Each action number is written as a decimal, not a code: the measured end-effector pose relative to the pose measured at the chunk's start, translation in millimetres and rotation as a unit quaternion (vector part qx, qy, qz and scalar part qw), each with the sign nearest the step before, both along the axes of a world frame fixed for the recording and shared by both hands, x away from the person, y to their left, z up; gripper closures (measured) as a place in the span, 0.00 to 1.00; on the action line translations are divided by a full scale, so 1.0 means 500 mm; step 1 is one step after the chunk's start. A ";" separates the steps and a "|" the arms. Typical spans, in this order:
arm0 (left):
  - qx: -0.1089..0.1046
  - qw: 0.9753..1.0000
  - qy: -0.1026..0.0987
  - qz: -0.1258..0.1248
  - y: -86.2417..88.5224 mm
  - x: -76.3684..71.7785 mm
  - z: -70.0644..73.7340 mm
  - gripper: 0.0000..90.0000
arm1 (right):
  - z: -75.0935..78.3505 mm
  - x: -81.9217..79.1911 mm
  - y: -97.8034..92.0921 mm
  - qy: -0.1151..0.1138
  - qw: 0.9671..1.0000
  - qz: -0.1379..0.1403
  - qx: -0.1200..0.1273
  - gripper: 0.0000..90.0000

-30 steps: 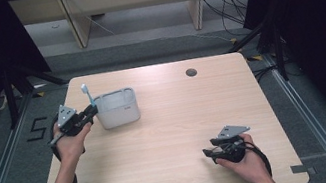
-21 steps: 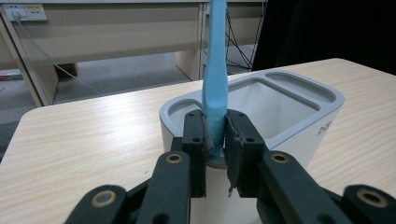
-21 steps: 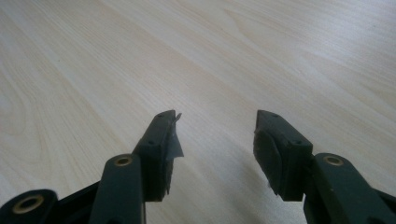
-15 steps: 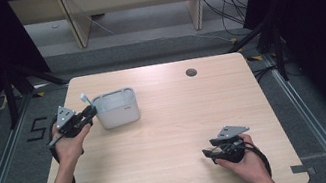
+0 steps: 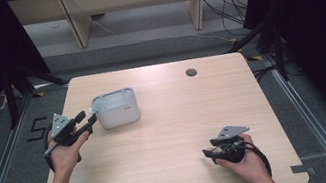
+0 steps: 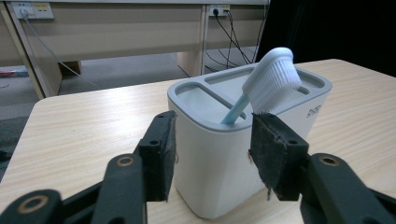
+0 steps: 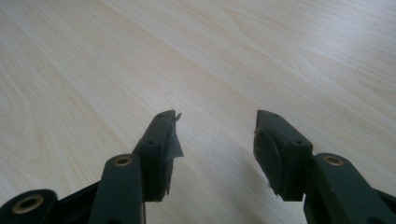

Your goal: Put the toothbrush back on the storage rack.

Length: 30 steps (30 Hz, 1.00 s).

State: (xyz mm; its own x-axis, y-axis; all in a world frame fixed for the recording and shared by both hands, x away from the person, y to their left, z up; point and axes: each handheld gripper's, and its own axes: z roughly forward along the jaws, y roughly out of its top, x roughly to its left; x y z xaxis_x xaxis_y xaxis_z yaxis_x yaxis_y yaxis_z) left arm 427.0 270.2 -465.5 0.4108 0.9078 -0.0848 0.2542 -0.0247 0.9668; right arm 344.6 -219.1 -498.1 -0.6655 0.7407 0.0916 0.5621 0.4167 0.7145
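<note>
Table: we see a pale wooden table point(image 5: 169, 136) with a small round dark hole point(image 5: 191, 72) near its far edge.

Holder: a white holder point(image 5: 116, 109) with a grey rim stands upright on the left half of the table, towards the far side. In the left gripper view we count several compartments in its top, split by grey walls.

Toothbrush: a toothbrush point(image 6: 261, 86) with a light blue handle and white bristles stands in the holder's near compartment. It leans to the right in the left gripper view, its head up above the rim and its handle down inside.

Left gripper: we see the left gripper point(image 5: 86, 122) just beside the holder's left end in the high view, held in the person's left hand point(image 5: 65, 152) above the table's left edge. Its jaws stand apart and hold nothing. In the left gripper view point(image 6: 212, 154) the holder's near corner sits between the two black pads point(image 6: 163, 158); we cannot tell whether either pad touches the wall. The toothbrush head is above and just beyond the right-hand pad, free of it.

Right gripper: the right gripper point(image 5: 208, 153) lies low over the near right part of the table, in the person's right hand point(image 5: 245, 166), well apart from the holder. Its jaws are apart too, and in the right gripper view point(image 7: 215, 135) we see bare wood between them.
</note>
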 end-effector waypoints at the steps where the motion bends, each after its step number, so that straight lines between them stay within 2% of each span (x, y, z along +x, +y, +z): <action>1: 0.000 1.000 0.000 0.000 0.001 -0.004 -0.001 0.54 | 0.000 0.000 0.000 0.000 1.000 0.000 0.000 0.55; 4: -0.001 1.000 0.003 0.000 0.003 -0.016 -0.006 0.52 | 0.000 0.000 0.000 0.000 1.000 0.000 0.000 0.55; 5: -0.002 1.000 0.003 0.001 0.004 -0.021 -0.009 0.52 | -0.001 0.002 -0.001 -0.009 1.000 0.003 -0.002 0.55; 10: -0.005 1.000 0.004 0.007 0.008 -0.046 -0.025 0.50 | -0.003 0.005 -0.005 -0.020 1.000 0.007 -0.004 0.55; 13: -0.004 1.000 0.006 0.012 0.012 -0.063 -0.034 0.49 | -0.003 0.003 -0.005 -0.013 1.000 0.005 -0.001 0.55; 14: -0.003 1.000 0.007 0.014 0.013 -0.069 -0.038 0.49 | -0.003 0.001 -0.003 -0.006 1.000 -0.003 0.002 0.55; 16: 0.000 1.000 0.008 0.014 0.013 -0.081 -0.048 0.49 | -0.004 0.002 -0.004 -0.013 1.000 0.000 0.001 0.55; 17: 0.001 1.000 0.009 0.014 0.015 -0.088 -0.055 0.48 | -0.003 0.000 -0.002 -0.004 1.000 -0.005 0.003 0.55; 19: 0.003 1.000 0.011 0.018 0.017 -0.099 -0.065 0.48 | -0.004 0.006 -0.006 -0.023 1.000 0.009 -0.006 0.55; 20: 0.004 1.000 0.012 0.019 0.018 -0.104 -0.068 0.48 | -0.005 0.006 -0.006 -0.023 1.000 0.010 -0.005 0.55; 23: 0.001 1.000 0.003 0.022 0.020 -0.117 -0.079 0.48 | -0.005 0.005 -0.005 -0.020 1.000 0.007 -0.006 0.55; 25: 0.003 1.000 0.005 0.027 0.024 -0.127 -0.083 0.48 | -0.005 0.003 -0.003 -0.004 1.000 0.004 0.000 0.55; 27: -0.004 1.000 0.000 0.030 0.025 -0.134 -0.089 0.48 | -0.006 0.005 -0.004 -0.015 1.000 0.007 -0.002 0.55; 30: -0.001 0.999 -0.002 0.032 0.026 -0.143 -0.096 0.48 | -0.005 0.005 -0.003 -0.009 1.000 0.006 0.000 0.55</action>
State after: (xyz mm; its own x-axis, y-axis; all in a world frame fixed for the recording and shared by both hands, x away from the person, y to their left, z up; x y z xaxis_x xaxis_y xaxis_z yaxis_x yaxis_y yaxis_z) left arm 355.6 283.4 -513.5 0.3527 0.9318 -0.0851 0.2506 -0.0065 0.9681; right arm 347.0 -220.6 -500.6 -0.6760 0.7327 0.0789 0.5435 0.4234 0.7248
